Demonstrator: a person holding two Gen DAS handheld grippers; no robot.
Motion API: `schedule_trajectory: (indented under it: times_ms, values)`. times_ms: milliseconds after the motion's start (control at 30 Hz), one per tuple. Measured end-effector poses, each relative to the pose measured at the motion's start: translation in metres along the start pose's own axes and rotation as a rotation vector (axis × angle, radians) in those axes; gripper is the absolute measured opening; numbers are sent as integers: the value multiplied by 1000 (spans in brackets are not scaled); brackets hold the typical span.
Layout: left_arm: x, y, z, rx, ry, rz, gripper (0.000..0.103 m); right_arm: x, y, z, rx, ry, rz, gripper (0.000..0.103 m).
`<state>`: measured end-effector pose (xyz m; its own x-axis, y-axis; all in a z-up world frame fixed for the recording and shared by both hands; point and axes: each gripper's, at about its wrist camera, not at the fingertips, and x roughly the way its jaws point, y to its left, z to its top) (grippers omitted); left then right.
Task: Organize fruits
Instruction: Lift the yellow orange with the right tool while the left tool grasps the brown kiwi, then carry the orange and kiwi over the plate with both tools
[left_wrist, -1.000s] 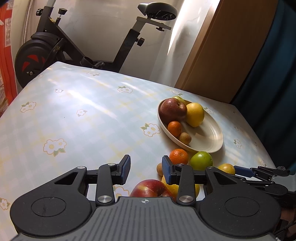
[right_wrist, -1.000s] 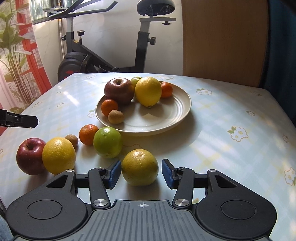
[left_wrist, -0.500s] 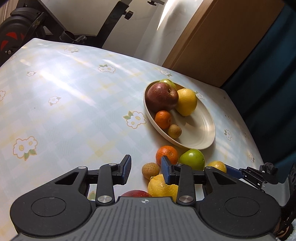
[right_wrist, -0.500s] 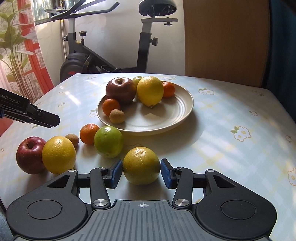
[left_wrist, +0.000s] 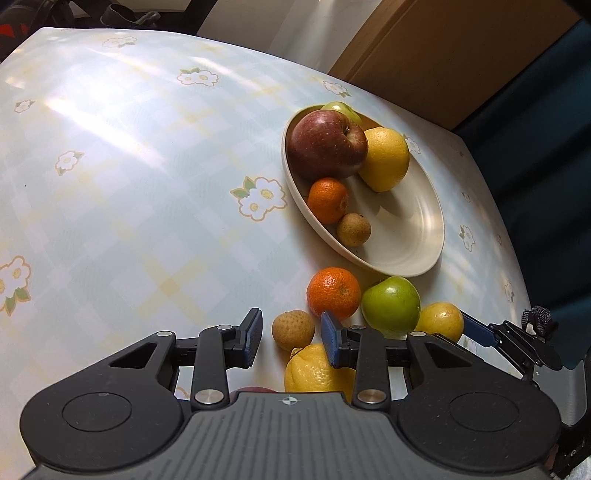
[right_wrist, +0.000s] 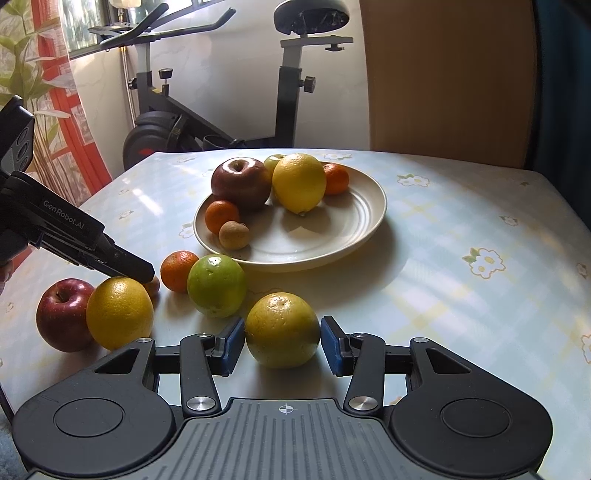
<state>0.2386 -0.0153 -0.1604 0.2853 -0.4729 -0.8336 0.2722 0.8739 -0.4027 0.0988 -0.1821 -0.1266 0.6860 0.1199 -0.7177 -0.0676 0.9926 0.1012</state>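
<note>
Between the right gripper jaws, a yellow-green citrus sits

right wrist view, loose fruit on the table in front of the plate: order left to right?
Red apple → large yellow citrus → small orange mandarin → green apple → yellow-green citrus between the right gripper pads. A small brown fruit behind the large yellow citrus is mostly hidden, so left out.
</note>
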Motion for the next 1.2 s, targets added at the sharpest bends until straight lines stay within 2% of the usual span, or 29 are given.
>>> schedule_trajectory:
  times_ms: [133,233,367,567,933,1033,1200]
  values:
    - [6,-1,1,-1,5,6,36,-1,0,-1,2,-1,4,41]
    - [7,-1,0,10,-1,0,28,0,-1,-1,8,-3,8,41]
    - [4,0,-1,8,-25,27,28,-1,-1,0,9,-1,8,41]
    - [-13,-2,1,15,-71,13,28,-7,-2,5,8,-22,13,41]
    - [-56,-32,30,121,-219,6,28,-17,-10,49,-39,-100,17,41]
    - [-58,-40,38,146,-243,4,28,-14,-14,65,-74,-123,14,41]
    - [-40,-60,51,199,-234,9,28,2,-29,84,-111,-115,15,41]
